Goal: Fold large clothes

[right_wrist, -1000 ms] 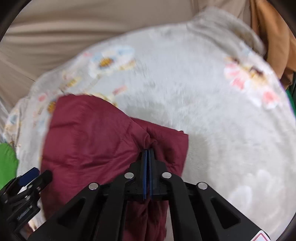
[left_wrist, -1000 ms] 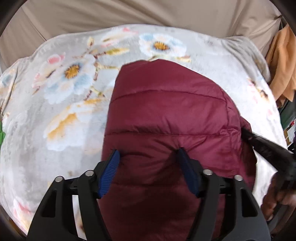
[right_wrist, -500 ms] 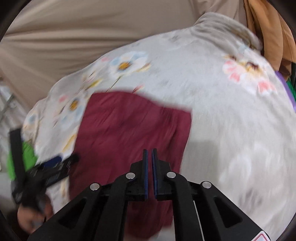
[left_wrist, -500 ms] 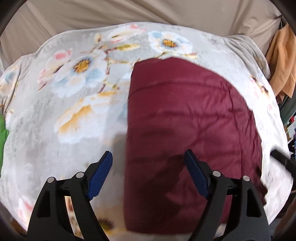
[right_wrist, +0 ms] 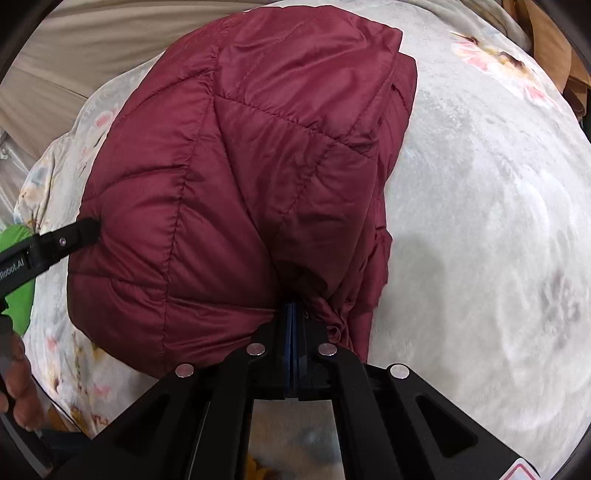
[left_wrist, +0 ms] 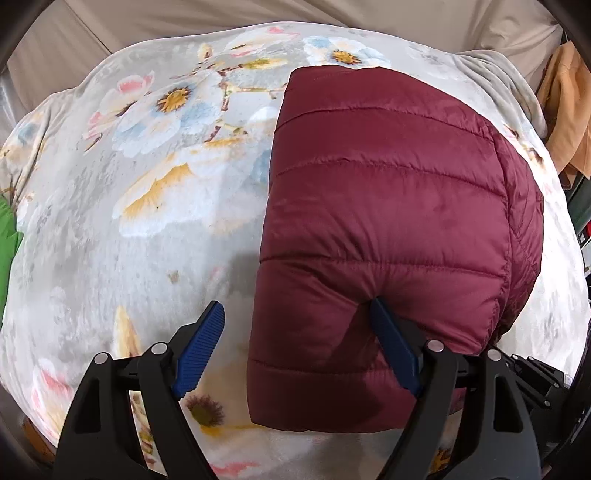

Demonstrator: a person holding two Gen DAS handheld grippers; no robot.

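A maroon quilted puffer jacket (left_wrist: 388,221) lies folded into a thick bundle on a floral grey blanket (left_wrist: 147,221); it also fills the right wrist view (right_wrist: 229,177). My left gripper (left_wrist: 295,343) is open, its right finger (left_wrist: 395,347) pressed into the jacket's near edge and its left finger (left_wrist: 199,343) over bare blanket. My right gripper (right_wrist: 293,321) is shut on a bunched fold of the jacket at its near edge. The left gripper's tip (right_wrist: 70,238) touches the jacket's left side in the right wrist view.
A beige sheet (left_wrist: 258,22) hangs behind the bed. Orange cloth (left_wrist: 565,107) hangs at the right. A green cloth (left_wrist: 7,251) lies at the blanket's left edge. A person's hand (right_wrist: 18,384) shows low at the left in the right wrist view.
My right gripper let go of the jacket, came back in close and shut on its near fold. My left gripper stayed open and pressed back into the bundle's near edge.
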